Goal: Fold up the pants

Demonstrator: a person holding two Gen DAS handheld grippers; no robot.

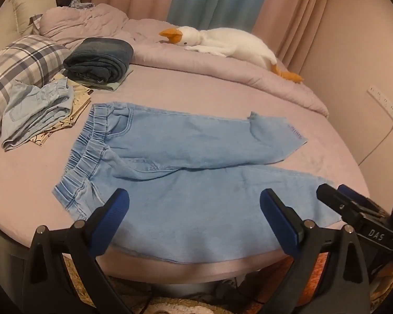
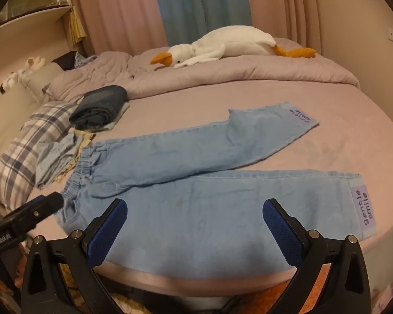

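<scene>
Light blue denim pants (image 1: 186,183) (image 2: 196,196) lie spread flat on the bed, elastic waistband at the left, both legs running right. The far leg angles away with its hem creased; the near leg lies along the bed's front edge and ends in a lilac "gentle smile" patch (image 2: 364,208). My left gripper (image 1: 194,204) hovers open over the near leg close to the seat, nothing between its blue pads. My right gripper (image 2: 195,212) hovers open over the near leg's middle, also empty. Each gripper shows at the edge of the other's view, the right gripper (image 1: 353,209) and the left gripper (image 2: 26,214).
A pile of folded clothes (image 1: 39,120) and a folded dark pair of jeans (image 1: 99,60) sit at the left by a plaid pillow (image 1: 15,62). A white plush goose (image 1: 222,41) lies on the bunched duvet (image 1: 222,73) at the back. Lilac sheet (image 1: 196,94) shows between.
</scene>
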